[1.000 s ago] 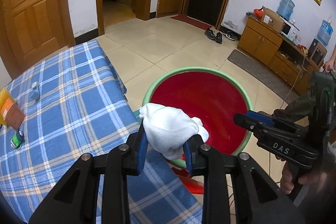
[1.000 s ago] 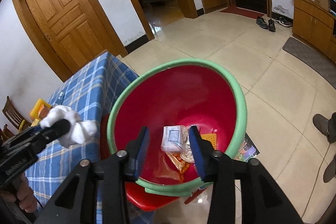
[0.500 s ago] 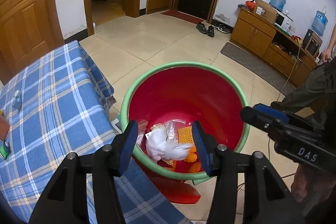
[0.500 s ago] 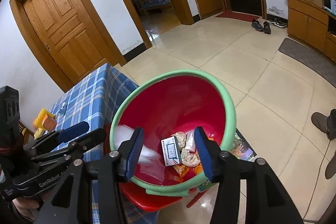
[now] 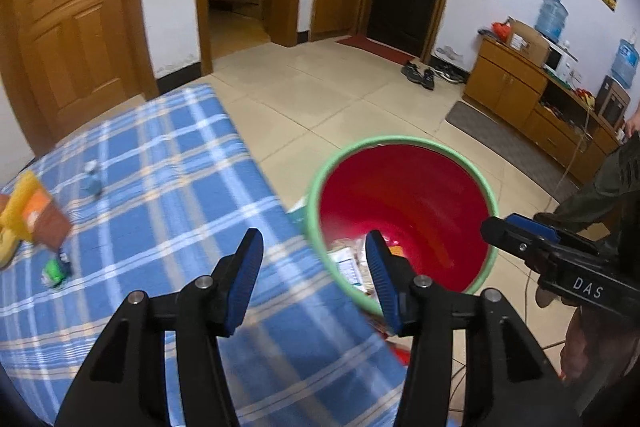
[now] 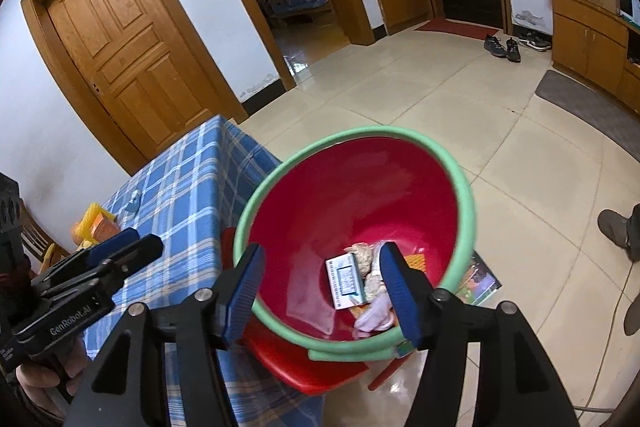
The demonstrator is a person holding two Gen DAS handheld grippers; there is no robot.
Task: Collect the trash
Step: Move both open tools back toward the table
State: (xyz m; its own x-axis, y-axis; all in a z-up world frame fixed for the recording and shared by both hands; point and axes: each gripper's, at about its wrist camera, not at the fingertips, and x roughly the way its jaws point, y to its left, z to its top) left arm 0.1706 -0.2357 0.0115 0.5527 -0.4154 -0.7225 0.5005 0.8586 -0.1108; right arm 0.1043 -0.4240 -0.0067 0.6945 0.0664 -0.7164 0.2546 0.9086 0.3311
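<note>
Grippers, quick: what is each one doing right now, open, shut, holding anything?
Left gripper: open, holding nothing.
Right gripper: open, holding nothing, above the red bin.

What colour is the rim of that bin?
Light green rim around a red inside, clearest in the right wrist view.

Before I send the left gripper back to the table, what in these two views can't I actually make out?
- Items on the blue checked tablecloth: yellow-orange packet, small green object and pale object are motion-blurred in the left wrist view; identity unclear.
- Bin contents: the left wrist view hides most behind its rim and a finger; the right wrist view shows a box, but the right gripper covers the rest.
- Left gripper: open, empty.
</note>
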